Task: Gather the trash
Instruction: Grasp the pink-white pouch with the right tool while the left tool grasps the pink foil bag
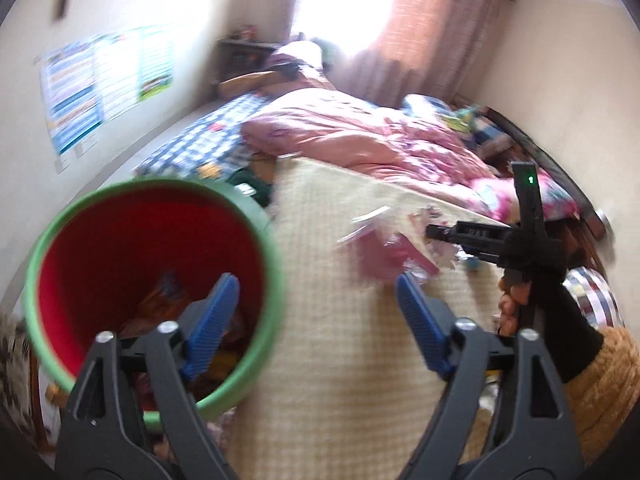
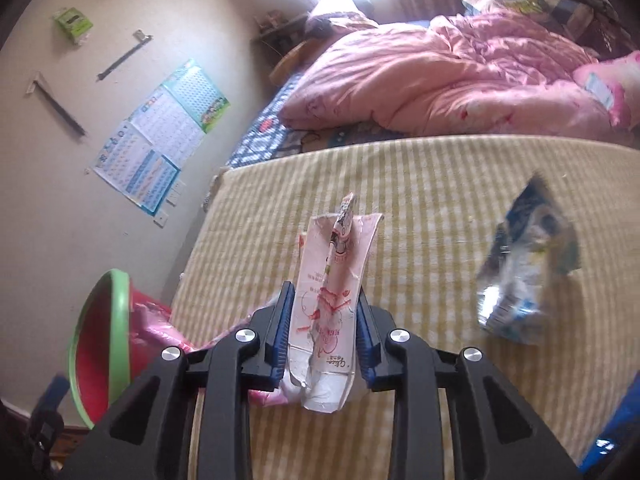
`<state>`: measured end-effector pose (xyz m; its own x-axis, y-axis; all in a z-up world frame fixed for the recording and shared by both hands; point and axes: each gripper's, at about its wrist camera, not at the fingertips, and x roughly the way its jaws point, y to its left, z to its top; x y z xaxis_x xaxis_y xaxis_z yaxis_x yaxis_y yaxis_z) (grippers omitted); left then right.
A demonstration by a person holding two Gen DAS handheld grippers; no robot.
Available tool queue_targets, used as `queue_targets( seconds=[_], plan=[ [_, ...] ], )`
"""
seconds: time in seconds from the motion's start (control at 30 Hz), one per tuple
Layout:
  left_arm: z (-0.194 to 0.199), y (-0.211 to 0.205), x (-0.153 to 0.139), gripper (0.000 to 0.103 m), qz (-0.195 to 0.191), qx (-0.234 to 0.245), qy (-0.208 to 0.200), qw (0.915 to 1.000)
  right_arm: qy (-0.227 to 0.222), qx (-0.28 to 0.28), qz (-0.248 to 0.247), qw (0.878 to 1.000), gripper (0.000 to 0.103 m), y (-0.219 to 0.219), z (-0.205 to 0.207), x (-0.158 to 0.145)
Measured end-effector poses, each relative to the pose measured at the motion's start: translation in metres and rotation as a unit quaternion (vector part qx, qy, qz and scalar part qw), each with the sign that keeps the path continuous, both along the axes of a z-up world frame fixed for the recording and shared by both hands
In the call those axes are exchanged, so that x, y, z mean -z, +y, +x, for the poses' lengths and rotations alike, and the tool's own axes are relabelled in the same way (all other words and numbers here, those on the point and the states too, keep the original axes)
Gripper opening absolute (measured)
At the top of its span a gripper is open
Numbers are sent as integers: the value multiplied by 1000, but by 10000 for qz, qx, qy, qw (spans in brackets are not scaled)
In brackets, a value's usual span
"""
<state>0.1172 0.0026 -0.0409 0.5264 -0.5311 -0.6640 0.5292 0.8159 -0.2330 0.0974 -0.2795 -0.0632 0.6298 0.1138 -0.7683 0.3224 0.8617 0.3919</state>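
My left gripper (image 1: 318, 300) is open and empty, its left finger over the mouth of a red bucket with a green rim (image 1: 60, 236) that holds several wrappers (image 1: 168, 300). The bucket also shows at the lower left of the right wrist view (image 2: 116, 320). My right gripper (image 2: 324, 320) is shut on a pink and white wrapper (image 2: 334, 280) just above the yellow checked mat (image 2: 420, 184). A blue and silver wrapper (image 2: 528, 264) lies on the mat to the right. In the left wrist view the right gripper (image 1: 440, 234) reaches over pink wrappers (image 1: 380, 252).
A pink quilt (image 2: 420, 76) is bunched on the bed behind the mat. Posters (image 2: 160, 136) hang on the left wall. A bright window with curtains (image 1: 440, 20) stands at the far end. A blue checked sheet (image 1: 200, 144) lies by the wall.
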Motion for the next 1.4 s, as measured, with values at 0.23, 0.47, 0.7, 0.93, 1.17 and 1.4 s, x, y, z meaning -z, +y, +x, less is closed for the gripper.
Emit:
queue_targets(
  seconds=[0.23, 0.47, 0.7, 0.93, 1.17, 1.4],
  plan=[
    [13, -74, 25, 86, 392, 554, 28, 9977, -323, -7, 54, 9995, 27, -6, -64, -25],
    [34, -123, 68, 86, 1405, 993, 12, 9851, -288, 28, 94, 9995, 28, -15, -103, -29],
    [56, -144, 102, 76, 1965, 1015, 266, 9749, -230, 118, 166, 9995, 28, -28, -116, -23],
    [44, -135, 77, 75, 1789, 928, 112, 9794, -342, 102, 217, 9991, 29, -27, -119, -28],
    [16, -158, 59, 80, 2158, 1521, -859, 9607, -388, 55, 308, 9988, 29, -25, -114, -28],
    [25, -195, 96, 76, 2767, 2221, -844, 9311, -383, 81, 331, 9987, 29, -21, -119, -30]
  ],
)
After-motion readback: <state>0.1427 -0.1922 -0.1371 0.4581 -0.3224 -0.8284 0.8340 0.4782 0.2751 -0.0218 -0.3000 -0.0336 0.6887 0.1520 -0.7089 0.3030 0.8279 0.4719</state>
